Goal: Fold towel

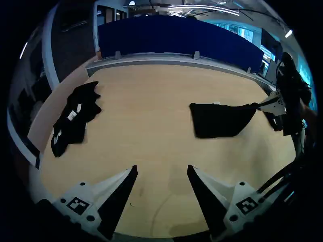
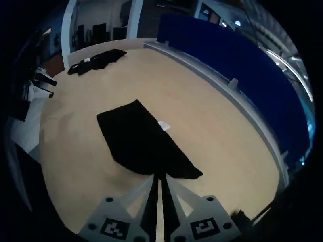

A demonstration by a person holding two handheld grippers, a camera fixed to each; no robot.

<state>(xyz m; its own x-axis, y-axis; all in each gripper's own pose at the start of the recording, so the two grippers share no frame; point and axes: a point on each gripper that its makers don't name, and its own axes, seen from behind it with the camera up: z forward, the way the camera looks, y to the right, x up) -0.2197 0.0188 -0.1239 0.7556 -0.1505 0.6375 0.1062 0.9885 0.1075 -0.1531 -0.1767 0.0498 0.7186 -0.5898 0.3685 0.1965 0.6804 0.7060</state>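
Observation:
A black towel (image 1: 218,119) lies spread on the light wooden table (image 1: 153,105), right of centre in the left gripper view. My right gripper (image 1: 269,105) pinches its right corner there. In the right gripper view the towel (image 2: 137,141) stretches away from the fingers, with a small white tag (image 2: 164,126) at its far edge. The right gripper (image 2: 160,176) is shut on the towel's near corner. My left gripper (image 1: 161,171) hovers open over bare table, well short of the towel, with nothing between its fingers. It also shows at the table's left edge (image 2: 40,82).
A pile of black cloths (image 1: 74,117) lies at the table's left side, seen far off (image 2: 97,59) in the right gripper view. A blue partition (image 1: 177,38) runs along the table's far edge. A person in dark clothes (image 1: 292,92) stands at the right.

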